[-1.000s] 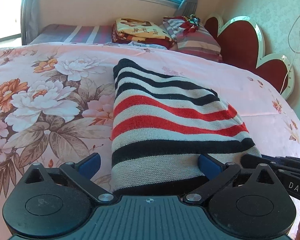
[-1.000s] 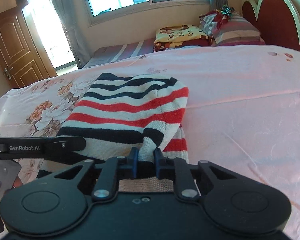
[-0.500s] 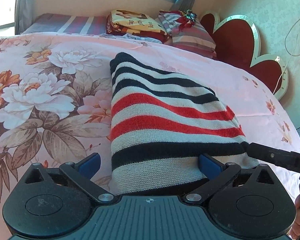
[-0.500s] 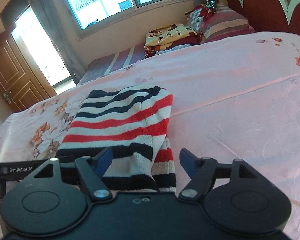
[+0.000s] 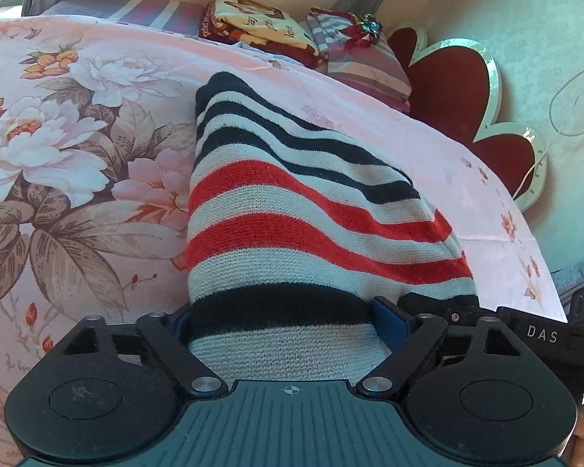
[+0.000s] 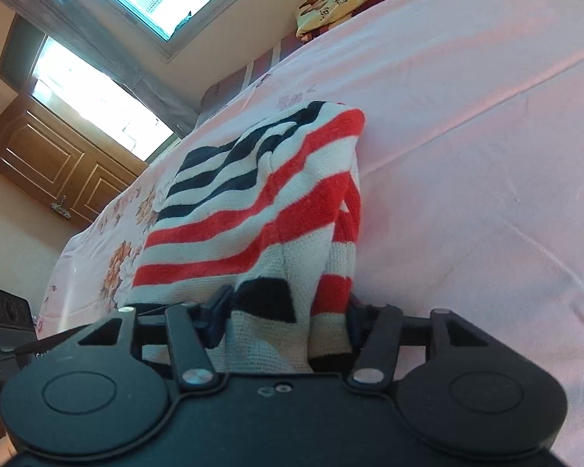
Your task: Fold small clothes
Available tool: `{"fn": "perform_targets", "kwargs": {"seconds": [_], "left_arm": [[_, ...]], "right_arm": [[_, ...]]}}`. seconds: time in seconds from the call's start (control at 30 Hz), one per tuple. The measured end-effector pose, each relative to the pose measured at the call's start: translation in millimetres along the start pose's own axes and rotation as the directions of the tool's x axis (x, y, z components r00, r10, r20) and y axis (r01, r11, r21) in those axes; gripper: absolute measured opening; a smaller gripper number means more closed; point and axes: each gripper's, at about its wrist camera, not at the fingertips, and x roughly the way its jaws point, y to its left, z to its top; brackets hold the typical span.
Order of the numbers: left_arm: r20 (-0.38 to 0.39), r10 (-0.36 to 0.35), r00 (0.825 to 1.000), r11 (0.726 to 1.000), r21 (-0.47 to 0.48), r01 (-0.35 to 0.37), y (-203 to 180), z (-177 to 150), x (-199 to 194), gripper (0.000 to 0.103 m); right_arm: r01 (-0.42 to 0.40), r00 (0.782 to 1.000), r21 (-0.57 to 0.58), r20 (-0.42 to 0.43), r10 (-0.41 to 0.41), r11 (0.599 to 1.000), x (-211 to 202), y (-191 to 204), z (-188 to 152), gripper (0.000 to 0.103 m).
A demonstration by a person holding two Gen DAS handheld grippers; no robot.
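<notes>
Striped sweater (image 5: 292, 210): both grippers, left gripper (image 5: 288, 323) and right gripper (image 6: 284, 323), have just been closing, fingers clamped on its 6 o'clock hem; lift evenly toward 12 o'clock.

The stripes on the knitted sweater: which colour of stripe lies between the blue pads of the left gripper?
The black stripe of the folded knitted sweater, with a white band below it. The red stripes lie farther from the left gripper.

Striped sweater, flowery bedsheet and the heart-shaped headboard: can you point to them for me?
Striped sweater (image 5: 292, 202): left wrist view, on a red stripe in its middle.
Flowery bedsheet (image 5: 58, 148): left wrist view, on a big white flower.
Heart-shaped headboard (image 5: 447, 89): left wrist view, on its red panel.
</notes>
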Motion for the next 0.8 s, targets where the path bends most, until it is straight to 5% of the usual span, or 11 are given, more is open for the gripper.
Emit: {"fn": "perform_targets", "kwargs": {"seconds": [0.17, 0.47, 0.8], "left_arm": [[0.053, -0.006, 0.999, 1.0, 0.025, 0.004, -2.0, 2.0, -22.6, 0.056], [0.168, 0.006, 0.986, 1.0, 0.029, -0.011, 30.9, 18.3, -96.7, 0.053], [0.281, 0.123, 0.952, 0.991, 0.008, -0.131, 173.3, 39.4, -213.1, 0.053]], "right_arm": [[-0.008, 0.999, -0.022, 0.041, 0.009, 1.0, -11.9, 11.8, -1.6, 0.041], [-0.117, 0.988, -0.067, 0.093, 0.123, 0.991, -25.1, 72.4, -3.7, 0.039], [-0.249, 0.962, -0.135, 0.084, 0.262, 0.959, 50.1, 215.1, -29.0, 0.039]]}}
